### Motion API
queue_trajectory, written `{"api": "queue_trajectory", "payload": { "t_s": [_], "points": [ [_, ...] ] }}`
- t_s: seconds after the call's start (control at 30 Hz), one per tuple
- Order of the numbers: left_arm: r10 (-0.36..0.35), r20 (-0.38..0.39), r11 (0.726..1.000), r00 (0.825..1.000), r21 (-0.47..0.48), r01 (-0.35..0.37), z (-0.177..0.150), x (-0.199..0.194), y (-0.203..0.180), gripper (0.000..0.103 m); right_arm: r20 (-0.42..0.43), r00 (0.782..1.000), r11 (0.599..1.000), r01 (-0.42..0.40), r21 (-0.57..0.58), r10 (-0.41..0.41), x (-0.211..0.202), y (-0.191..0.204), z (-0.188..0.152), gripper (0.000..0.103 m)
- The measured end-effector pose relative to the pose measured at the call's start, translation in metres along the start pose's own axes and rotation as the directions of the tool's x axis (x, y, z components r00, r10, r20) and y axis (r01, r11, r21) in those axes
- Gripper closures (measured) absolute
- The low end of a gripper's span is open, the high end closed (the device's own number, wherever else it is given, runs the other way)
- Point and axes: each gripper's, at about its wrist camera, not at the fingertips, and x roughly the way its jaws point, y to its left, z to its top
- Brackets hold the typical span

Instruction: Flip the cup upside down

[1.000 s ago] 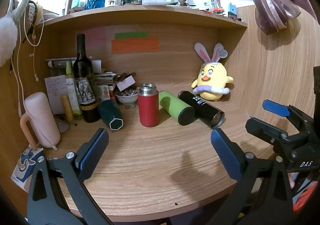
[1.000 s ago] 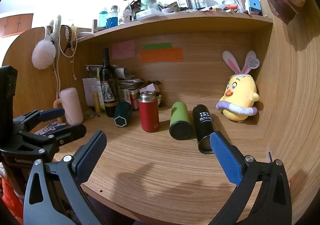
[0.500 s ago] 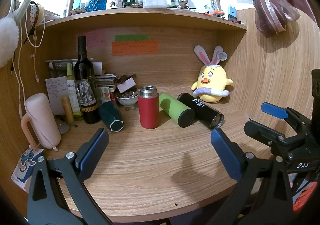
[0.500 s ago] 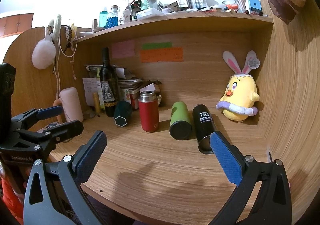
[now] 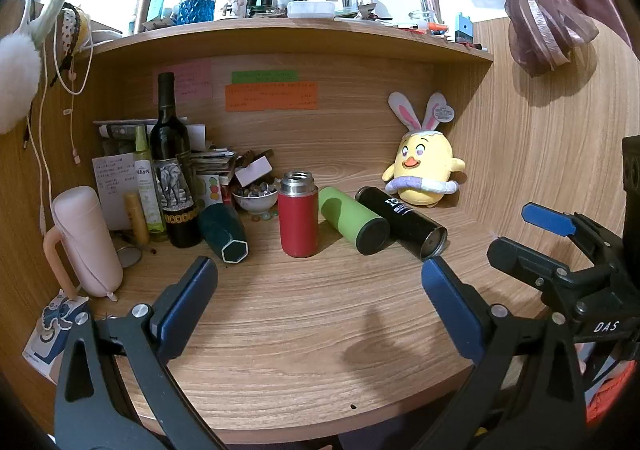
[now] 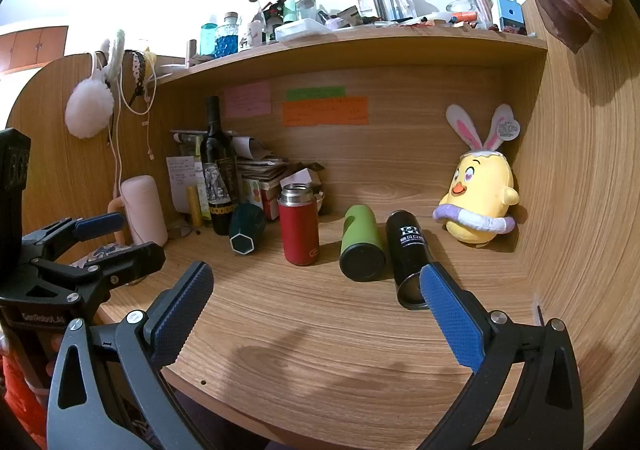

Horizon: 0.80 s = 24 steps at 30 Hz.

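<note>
The red cylindrical steel flask-cup with a bare metal neck (image 5: 298, 221) stands upright on the wooden desk (image 5: 304, 326), mouth up and lid off. It is the only one of the cups standing, so I take it to be the one to flip, though the task does not say which. By that reading nothing of the task is done: grasp, lift, turn and set-down all remain.

Neither pair of tongs touches it. The left gripper (image 5: 316, 306) hangs near the desk's front edge with its blue-padded jaws spread wide and empty; the red cup lies ahead of it, close to the centre line between the jaws, well apart. The right gripper (image 6: 316, 314) is likewise wide open and empty; from it the cup (image 6: 298, 226) sits ahead and slightly left of centre.

Just right of the red cup a lime-green cylindrical tumbler (image 5: 352, 223) lies on its side, and beside that a black cylindrical flask (image 5: 402, 221), also on its side, open mouth toward the tongs, close ahead of the right gripper's right-hand jaw. Left of the red cup a dark teal hexagonal cup (image 5: 224, 232) lies tipped over near a dark wine bottle (image 5: 174, 173). A yellow plush chick with rabbit ears (image 5: 424, 165) sits far right at the back.
</note>
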Motion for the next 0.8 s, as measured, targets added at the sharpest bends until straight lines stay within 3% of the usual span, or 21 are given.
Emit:
{"api": "queue_trajectory", "payload": {
  "t_s": [0.8],
  "points": [
    [0.0,0.0,1.0,1.0,-0.001,0.0,-0.0017,-0.0014,-0.0019,0.0,0.0,1.0,1.0,-0.001,-0.005,0.001,0.0,0.0013,-0.0004,0.0]
  ]
}}
